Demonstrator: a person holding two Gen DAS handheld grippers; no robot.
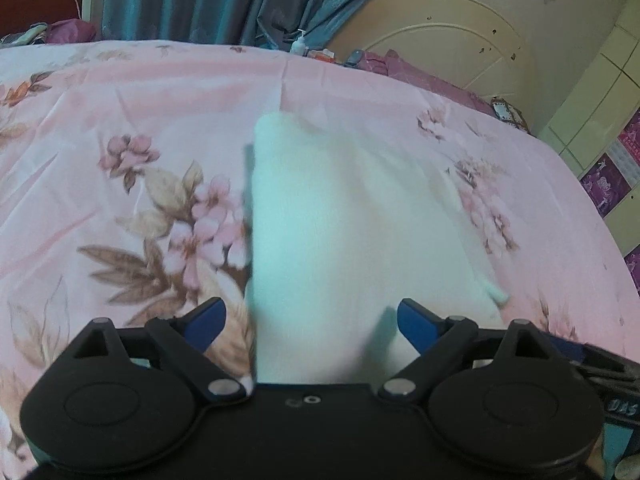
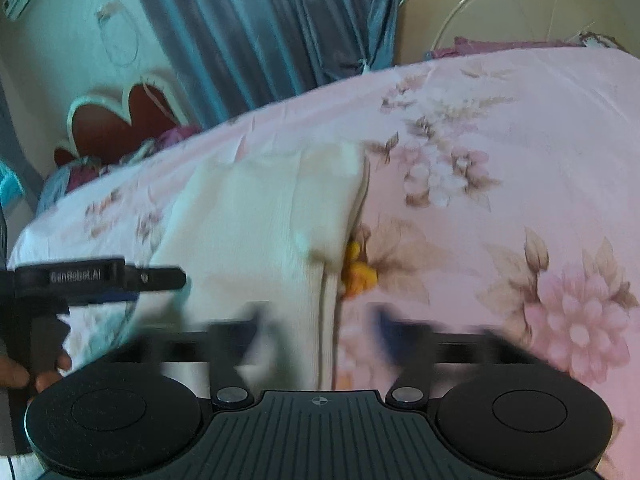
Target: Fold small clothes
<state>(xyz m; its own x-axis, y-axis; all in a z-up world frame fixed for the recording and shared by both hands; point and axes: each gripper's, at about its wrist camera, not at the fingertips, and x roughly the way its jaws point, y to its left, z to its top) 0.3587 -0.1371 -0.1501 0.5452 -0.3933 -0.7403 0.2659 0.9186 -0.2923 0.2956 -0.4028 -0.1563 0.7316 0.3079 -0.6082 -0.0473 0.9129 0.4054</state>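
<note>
— Where is your left gripper [image 1: 310, 322] in its own view?

— Along the bottom of the frame. My two blue-tipped fingers [image 1: 210, 320] stand wide apart, one at lower left, one at lower right, with nothing between the pads.

— And the right gripper [image 2: 316, 328]?

— Bottom of its frame too. The fingers there are badly blurred, yet they sit well apart.

— Does the left one show there?

— Yes, at the left edge, black, pointing toward centre, with my left hand [image 2: 24, 372] gripping its handle below.
</note>
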